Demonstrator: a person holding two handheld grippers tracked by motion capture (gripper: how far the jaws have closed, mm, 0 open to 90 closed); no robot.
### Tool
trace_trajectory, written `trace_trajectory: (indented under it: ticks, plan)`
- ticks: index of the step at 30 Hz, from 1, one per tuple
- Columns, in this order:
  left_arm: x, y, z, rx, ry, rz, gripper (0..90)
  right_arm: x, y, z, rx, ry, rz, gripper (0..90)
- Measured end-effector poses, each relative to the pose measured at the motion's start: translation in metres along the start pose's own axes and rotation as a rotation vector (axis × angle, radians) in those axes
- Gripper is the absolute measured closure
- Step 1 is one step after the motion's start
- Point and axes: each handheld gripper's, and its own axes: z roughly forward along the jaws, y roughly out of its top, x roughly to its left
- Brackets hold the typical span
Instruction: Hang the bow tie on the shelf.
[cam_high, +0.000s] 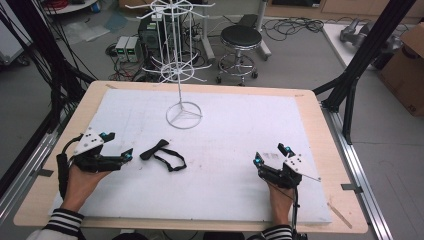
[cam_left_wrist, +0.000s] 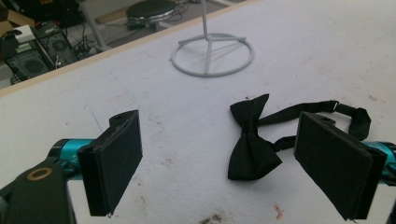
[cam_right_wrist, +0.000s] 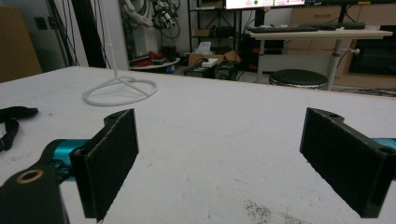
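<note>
Bow tie (cam_left_wrist: 252, 142) lies on the white table (cam_high: 240, 130), both hand-held grippers (cam_high: 116, 146) (cam_high: 269, 154) released.

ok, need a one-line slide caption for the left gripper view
Open left gripper approaching a black bow tie lying flat on the white table, the white display stand behind it.

white wire stand (cam_high: 183, 114) on white board (cam_high: 235, 150) (ring base); black stool (cam_high: 241, 37) beyond table.

Black bow tie (cam_left_wrist: 252, 149) sits just past my left gripper (cam_left_wrist: 219, 163), whose pads are black with teal bits; white stand (cam_left_wrist: 212, 53) further out, white mat (cam_left_wrist: 187, 121) under everything.
</note>
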Motion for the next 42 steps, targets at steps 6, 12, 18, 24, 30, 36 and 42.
trace_trajectory:
  ticks: [6,12,18,24,30,36,42]
  plan:
    - [-0.005,0.013,0.012,0.085,-0.002,0.027,17.1,0.0,0.0,0.0,0.001,0.001,0.001,10.7]
    - [-0.012,0.019,0.023,0.171,-0.026,0.063,19.6,0.0,0.0,0.0,0.003,0.002,0.009,10.6]
    - [-0.016,0.019,0.032,0.218,-0.064,0.08,19.5,-0.001,0.0,0.0,0.0,0.003,0.01,10.6]
    - [-0.021,0.021,0.044,0.286,-0.077,0.097,21.4,-0.001,0.0,-0.001,0.002,0.003,0.015,10.6]
    - [-0.023,0.019,0.059,0.371,-0.082,0.098,21.4,-0.001,0.0,0.0,-0.001,0.004,0.011,10.6]
    - [-0.026,0.017,0.069,0.423,-0.093,0.097,21.8,-0.001,0.0,-0.001,0.001,0.004,0.013,10.6]
    - [-0.029,0.015,0.076,0.494,-0.117,0.077,27.3,-0.001,0.0,-0.001,-0.003,0.002,0.015,10.6]
